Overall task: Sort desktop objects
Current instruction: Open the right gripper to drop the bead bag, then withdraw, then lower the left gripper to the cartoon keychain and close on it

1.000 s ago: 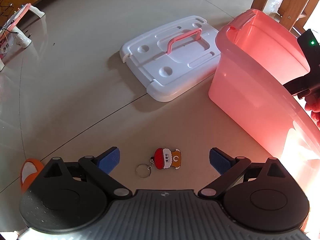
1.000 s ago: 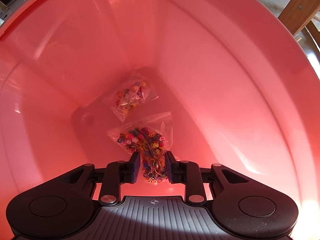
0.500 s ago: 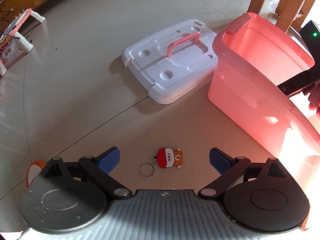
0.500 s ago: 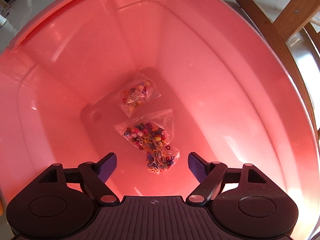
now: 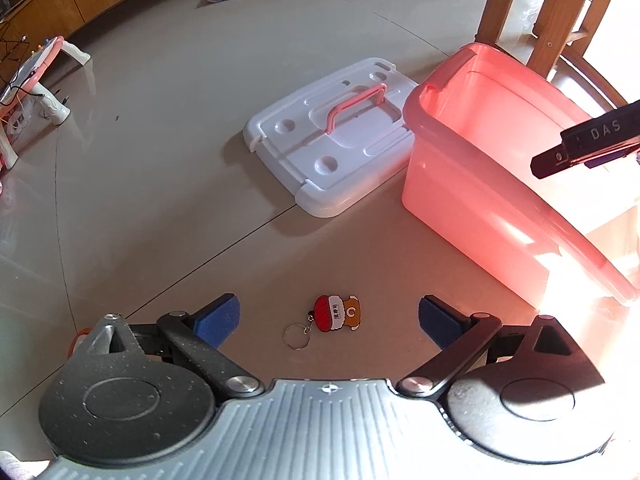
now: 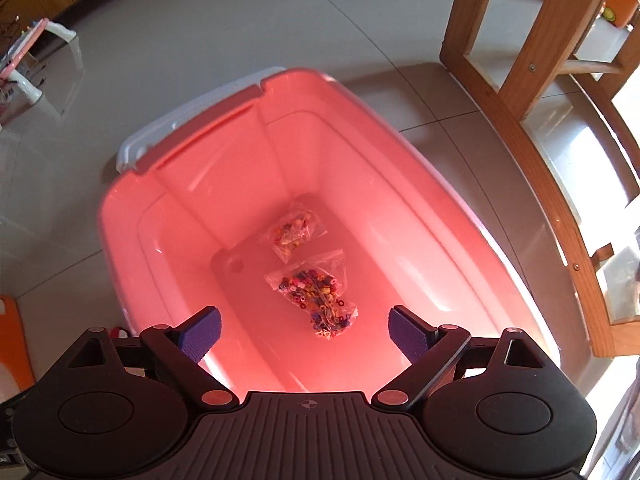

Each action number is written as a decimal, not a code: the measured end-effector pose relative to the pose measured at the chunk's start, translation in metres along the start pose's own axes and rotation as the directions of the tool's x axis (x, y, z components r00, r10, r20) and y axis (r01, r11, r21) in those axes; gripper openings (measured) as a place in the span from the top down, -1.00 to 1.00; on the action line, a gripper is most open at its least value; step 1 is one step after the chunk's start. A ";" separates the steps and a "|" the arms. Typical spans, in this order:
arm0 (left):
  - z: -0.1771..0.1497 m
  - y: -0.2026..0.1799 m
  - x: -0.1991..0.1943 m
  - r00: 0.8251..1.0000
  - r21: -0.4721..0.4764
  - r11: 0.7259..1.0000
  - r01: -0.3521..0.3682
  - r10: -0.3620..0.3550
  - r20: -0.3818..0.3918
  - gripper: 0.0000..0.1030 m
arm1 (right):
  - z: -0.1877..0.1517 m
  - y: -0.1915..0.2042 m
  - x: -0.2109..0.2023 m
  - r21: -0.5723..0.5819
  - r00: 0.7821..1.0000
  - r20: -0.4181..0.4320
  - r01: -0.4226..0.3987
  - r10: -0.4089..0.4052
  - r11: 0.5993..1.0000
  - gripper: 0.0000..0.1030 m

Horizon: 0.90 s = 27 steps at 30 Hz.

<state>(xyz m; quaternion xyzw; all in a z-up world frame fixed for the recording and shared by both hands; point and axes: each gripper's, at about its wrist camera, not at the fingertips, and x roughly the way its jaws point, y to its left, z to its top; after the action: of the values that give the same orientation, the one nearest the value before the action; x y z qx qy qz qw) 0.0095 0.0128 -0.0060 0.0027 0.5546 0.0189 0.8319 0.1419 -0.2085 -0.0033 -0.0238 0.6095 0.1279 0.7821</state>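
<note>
The right gripper (image 6: 304,330) has risen above the translucent pink plastic bin (image 6: 160,216), jaws apart. Two clear bead bags (image 6: 316,296) lie inside. The left gripper (image 5: 328,320), also spread, frames a red-and-orange rubber keychain (image 5: 334,314); the white lid (image 5: 332,136) lies mid-frame.

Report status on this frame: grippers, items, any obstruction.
Left gripper open above keychain. Right gripper open, empty, over pink bin. Two bead bags inside. Nothing blocking keychain.

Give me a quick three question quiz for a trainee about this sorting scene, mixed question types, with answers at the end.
1. True or false: the white lid sits closed on the pink bin.
2. How many bead bags lie in the bin?
3. The keychain lies: A) in the bin, B) on the floor between the open left gripper's fingers, C) on the lid.

Key: 1 false. 2 two. 3 B.
</note>
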 end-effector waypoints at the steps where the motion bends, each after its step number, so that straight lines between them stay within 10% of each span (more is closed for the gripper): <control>1: -0.001 -0.001 -0.002 1.000 0.009 1.000 0.002 -0.002 0.002 -0.91 | -0.002 0.002 -0.006 0.003 1.000 0.013 -0.008 0.008 1.000 -0.73; 27: -0.023 -0.002 -0.031 0.995 0.073 0.996 0.048 -0.053 0.079 -0.91 | -0.099 0.084 -0.064 -0.010 0.989 0.141 -0.041 0.042 0.999 -0.79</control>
<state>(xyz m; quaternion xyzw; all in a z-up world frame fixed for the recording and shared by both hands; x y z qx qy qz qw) -0.0239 0.0095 0.0140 0.0192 0.5206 -0.0221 0.8533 0.0145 -0.1574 0.0423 -0.0047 0.5526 0.1476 0.8203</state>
